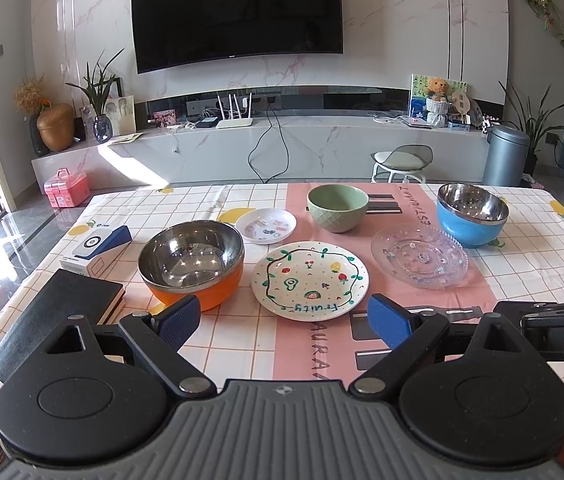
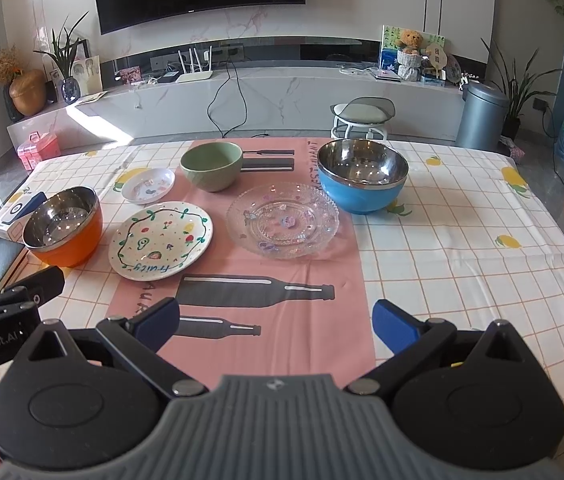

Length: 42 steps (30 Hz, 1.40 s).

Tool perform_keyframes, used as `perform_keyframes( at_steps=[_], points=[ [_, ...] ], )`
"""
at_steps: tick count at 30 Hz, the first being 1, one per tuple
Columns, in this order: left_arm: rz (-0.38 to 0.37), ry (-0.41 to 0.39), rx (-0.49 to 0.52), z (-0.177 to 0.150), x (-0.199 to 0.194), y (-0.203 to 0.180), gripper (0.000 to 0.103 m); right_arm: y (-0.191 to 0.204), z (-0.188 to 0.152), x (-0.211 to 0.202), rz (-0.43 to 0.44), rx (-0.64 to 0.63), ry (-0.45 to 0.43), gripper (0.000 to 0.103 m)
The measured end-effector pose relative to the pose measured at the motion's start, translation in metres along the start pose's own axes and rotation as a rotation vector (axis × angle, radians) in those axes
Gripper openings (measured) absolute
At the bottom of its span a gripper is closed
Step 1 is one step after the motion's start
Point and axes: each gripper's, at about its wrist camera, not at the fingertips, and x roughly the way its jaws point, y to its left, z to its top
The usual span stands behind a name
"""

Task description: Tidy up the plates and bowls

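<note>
Both blue-padded grippers, left [image 1: 283, 322] and right [image 2: 276, 326], hover spread wide and empty above the near table edge; beyond sit the painted white "Fruity" plate [image 1: 309, 280], clear glass plate [image 2: 282, 221], and orange [image 1: 192, 262], blue [image 2: 363, 175] and green bowls [image 1: 337, 207].

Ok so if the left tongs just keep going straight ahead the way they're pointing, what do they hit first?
Most likely the painted fruit plate: it lies straight ahead of the open left tongs, roughly centred between the fingers. The orange bowl sits just off the left finger's line. Depth is hard to judge in the fisheye view.
</note>
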Motion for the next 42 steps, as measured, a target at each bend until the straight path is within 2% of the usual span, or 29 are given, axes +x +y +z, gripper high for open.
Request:
perform_keyframes(
  at_steps=[6, 8, 10, 13, 15, 19, 20, 22, 24, 30, 33, 36, 38, 42],
  points=[
    [-0.036, -0.024, 0.021, -0.001, -0.003, 0.005, 0.103, 0.0, -0.001, 0.005, 0.01, 0.02, 0.007, 0.1],
    [-0.03, -0.03, 0.011, 0.001, -0.001, 0.013, 0.097, 0.003, -0.002, 0.007, 0.026, 0.03, -0.002, 0.1],
    [-0.019, -0.028, -0.008, 0.003, 0.003, 0.025, 0.084, 0.009, -0.001, 0.012, 0.034, 0.011, -0.009, 0.1],
    [-0.008, -0.027, -0.072, 0.006, 0.006, 0.05, 0.083, 0.021, 0.004, 0.022, 0.067, -0.028, -0.008, 0.1],
    [0.004, -0.024, -0.124, 0.008, 0.009, 0.068, 0.08, 0.027, 0.008, 0.027, 0.089, -0.021, -0.012, 0.095],
    [0.037, -0.033, -0.187, 0.012, 0.015, 0.1, 0.065, 0.045, 0.018, 0.041, 0.143, -0.014, 0.003, 0.078],
    [0.047, -0.037, -0.196, 0.012, 0.017, 0.106, 0.064, 0.05, 0.021, 0.044, 0.157, -0.019, 0.001, 0.077],
    [0.081, -0.035, -0.213, 0.016, 0.022, 0.119, 0.063, 0.061, 0.025, 0.047, 0.18, -0.029, -0.017, 0.077],
    [0.106, -0.036, -0.222, 0.02, 0.027, 0.131, 0.063, 0.073, 0.029, 0.05, 0.166, -0.044, -0.043, 0.077],
    [0.109, 0.002, -0.241, 0.036, 0.055, 0.157, 0.064, 0.107, 0.05, 0.068, 0.19, -0.085, -0.069, 0.077],
    [0.084, 0.034, -0.29, 0.042, 0.071, 0.17, 0.075, 0.119, 0.064, 0.084, 0.24, -0.069, -0.036, 0.077],
    [0.058, 0.057, -0.332, 0.044, 0.086, 0.179, 0.08, 0.131, 0.074, 0.106, 0.246, -0.049, -0.001, 0.077],
    [0.067, 0.085, -0.349, 0.044, 0.098, 0.183, 0.081, 0.137, 0.078, 0.122, 0.232, -0.042, 0.027, 0.077],
    [0.06, 0.135, -0.422, 0.04, 0.116, 0.194, 0.081, 0.142, 0.083, 0.147, 0.263, 0.003, 0.083, 0.077]
  ],
)
